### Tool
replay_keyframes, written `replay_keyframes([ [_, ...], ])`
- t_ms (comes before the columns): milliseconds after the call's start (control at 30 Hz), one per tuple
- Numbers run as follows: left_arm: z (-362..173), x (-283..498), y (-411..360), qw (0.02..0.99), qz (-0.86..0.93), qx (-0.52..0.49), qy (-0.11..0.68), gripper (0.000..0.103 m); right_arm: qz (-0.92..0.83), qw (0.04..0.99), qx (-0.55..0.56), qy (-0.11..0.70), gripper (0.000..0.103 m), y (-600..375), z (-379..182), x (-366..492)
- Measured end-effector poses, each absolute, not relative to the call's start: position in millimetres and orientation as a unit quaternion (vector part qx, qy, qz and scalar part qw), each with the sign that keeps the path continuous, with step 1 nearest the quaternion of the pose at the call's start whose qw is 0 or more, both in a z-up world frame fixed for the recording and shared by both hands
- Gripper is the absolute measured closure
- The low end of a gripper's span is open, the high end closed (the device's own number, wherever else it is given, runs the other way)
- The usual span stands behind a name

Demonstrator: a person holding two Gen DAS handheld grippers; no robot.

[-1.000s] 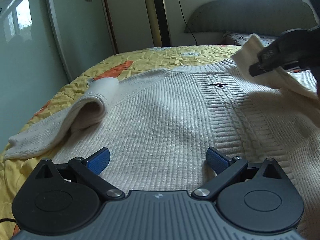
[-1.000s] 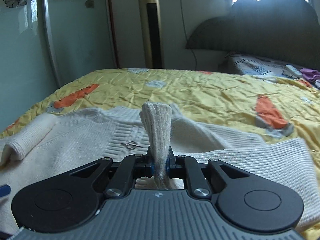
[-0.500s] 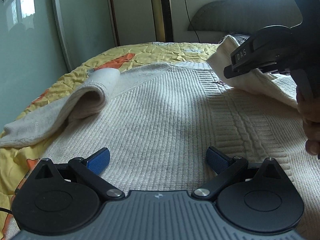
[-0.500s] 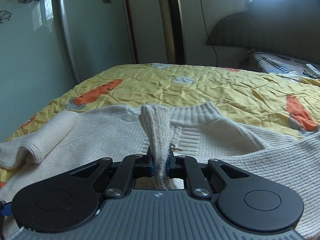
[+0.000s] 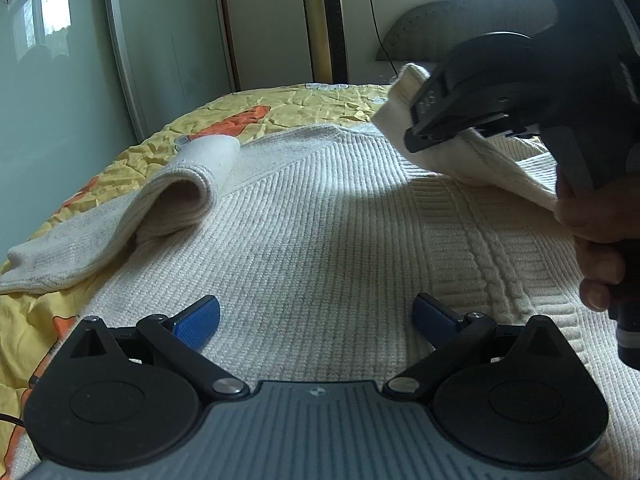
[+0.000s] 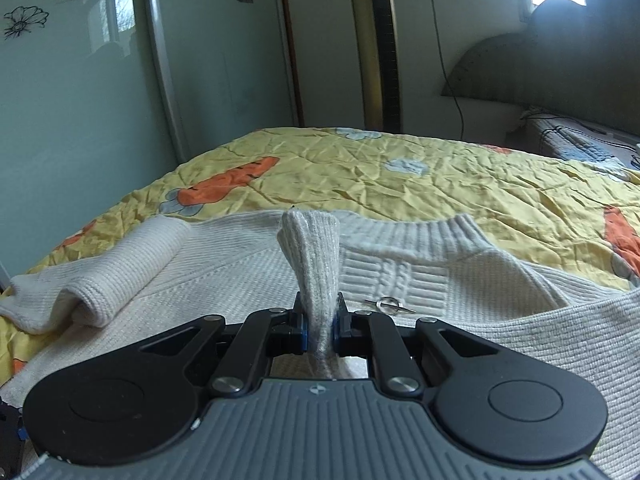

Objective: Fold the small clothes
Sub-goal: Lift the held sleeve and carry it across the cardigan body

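Observation:
A cream knitted sweater [image 5: 320, 232] lies flat on the bed, neck away from me. Its left sleeve [image 5: 120, 216] lies out to the left with a raised fold. My left gripper [image 5: 316, 320] is open and empty, low over the sweater's lower body. My right gripper [image 6: 320, 330] is shut on the right sleeve's cuff [image 6: 312, 256] and holds it up over the sweater's chest. In the left wrist view the right gripper [image 5: 496, 96] holds the sleeve [image 5: 472, 156] above the sweater at upper right. A small metal ring [image 6: 386, 304] sits on the front placket.
The sweater lies on a yellow bedspread [image 6: 400, 176] with orange carrot prints. A glass wardrobe door [image 6: 80, 80] stands to the left, a gold tower fan [image 6: 376, 48] at the back, a dark headboard [image 6: 560, 64] at the right.
My right gripper has carried the sleeve cuff leftward across the sweater's chest. My left gripper has stayed open and has moved a little forward over the sweater's body.

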State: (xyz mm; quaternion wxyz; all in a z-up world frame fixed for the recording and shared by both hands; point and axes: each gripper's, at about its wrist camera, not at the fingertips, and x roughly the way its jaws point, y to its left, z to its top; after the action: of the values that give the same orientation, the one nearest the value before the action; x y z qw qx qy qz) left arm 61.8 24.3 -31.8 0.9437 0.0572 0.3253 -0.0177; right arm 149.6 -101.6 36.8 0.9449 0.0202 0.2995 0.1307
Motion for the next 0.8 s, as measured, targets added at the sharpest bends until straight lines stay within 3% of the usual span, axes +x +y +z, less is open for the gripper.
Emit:
replay_keyframes([
  [800,-31,61,26,0.944,-0.018,0.054,0.326,0.000,0.164,0.939,-0.007,0.302,0.087,-63,24,175],
])
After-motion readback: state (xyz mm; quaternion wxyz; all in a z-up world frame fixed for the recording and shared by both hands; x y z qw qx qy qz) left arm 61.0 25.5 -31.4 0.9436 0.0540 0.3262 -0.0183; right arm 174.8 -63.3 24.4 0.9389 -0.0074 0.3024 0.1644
